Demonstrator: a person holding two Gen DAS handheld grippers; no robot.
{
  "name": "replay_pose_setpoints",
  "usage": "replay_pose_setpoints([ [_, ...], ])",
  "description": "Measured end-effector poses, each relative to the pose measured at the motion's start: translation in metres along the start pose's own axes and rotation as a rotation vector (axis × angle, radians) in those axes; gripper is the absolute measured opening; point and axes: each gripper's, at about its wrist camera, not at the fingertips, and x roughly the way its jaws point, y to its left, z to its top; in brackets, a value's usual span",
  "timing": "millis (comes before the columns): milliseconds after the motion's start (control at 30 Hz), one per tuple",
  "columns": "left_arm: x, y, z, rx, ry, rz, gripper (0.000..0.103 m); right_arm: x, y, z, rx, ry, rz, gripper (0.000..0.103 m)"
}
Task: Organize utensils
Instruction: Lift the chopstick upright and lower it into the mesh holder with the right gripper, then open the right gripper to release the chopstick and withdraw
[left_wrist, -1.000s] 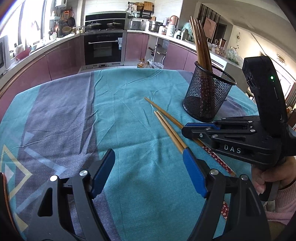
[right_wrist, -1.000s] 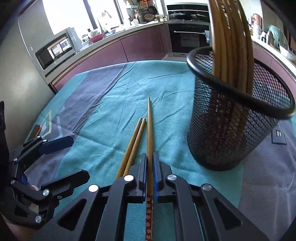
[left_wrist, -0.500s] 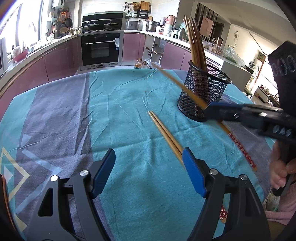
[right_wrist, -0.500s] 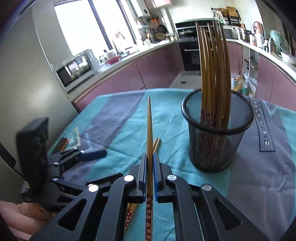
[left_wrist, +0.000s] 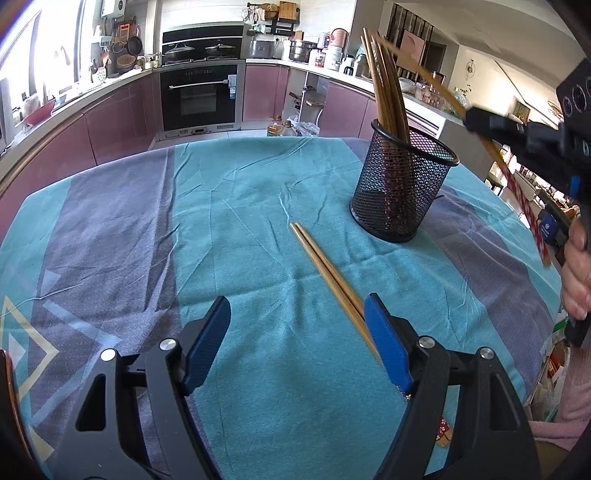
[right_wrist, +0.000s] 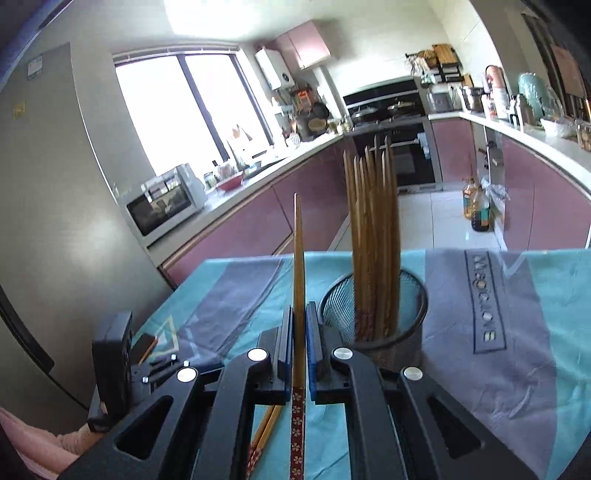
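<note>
A black mesh cup (left_wrist: 402, 184) (right_wrist: 373, 314) holding several wooden chopsticks stands on the teal and grey tablecloth (left_wrist: 240, 229). My right gripper (right_wrist: 299, 314) is shut on one chopstick (right_wrist: 298, 266), lifted off the table with its tip pointing up, just left of the cup. In the left wrist view that gripper (left_wrist: 476, 120) is raised at the right, above and beside the cup, with the chopstick (left_wrist: 517, 192) slanting through it. Two more chopsticks (left_wrist: 325, 273) lie together on the cloth, partly under the right finger of my left gripper (left_wrist: 295, 332), which is open and holds nothing.
A small dark object (right_wrist: 146, 345) lies on the cloth near the left gripper. A person's hand (left_wrist: 576, 273) and pink sleeve are at the right. Behind the table are purple kitchen cabinets, an oven (left_wrist: 201, 98) and a bottle (right_wrist: 478, 206) on the floor.
The right gripper has risen from the table with one chopstick and tilted it upward, coming level with the cup's top. The left gripper has stayed put and open over the remaining pair.
</note>
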Motion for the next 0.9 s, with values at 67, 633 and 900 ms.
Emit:
replay_pose_setpoints([
  [67,0.001,-0.001,0.0,0.002,0.003,0.001,0.074,-0.004,-0.002,0.01,-0.011,-0.06,-0.018,0.006],
  [633,0.008,0.006,-0.001,-0.016,0.027,0.019,0.074,0.044,-0.026,0.037,-0.074,-0.37,-0.306,0.006],
  [900,0.011,0.005,-0.001,-0.011,0.031,0.003,0.074,0.045,-0.033,0.024,-0.096,-0.329,-0.373,0.006],
])
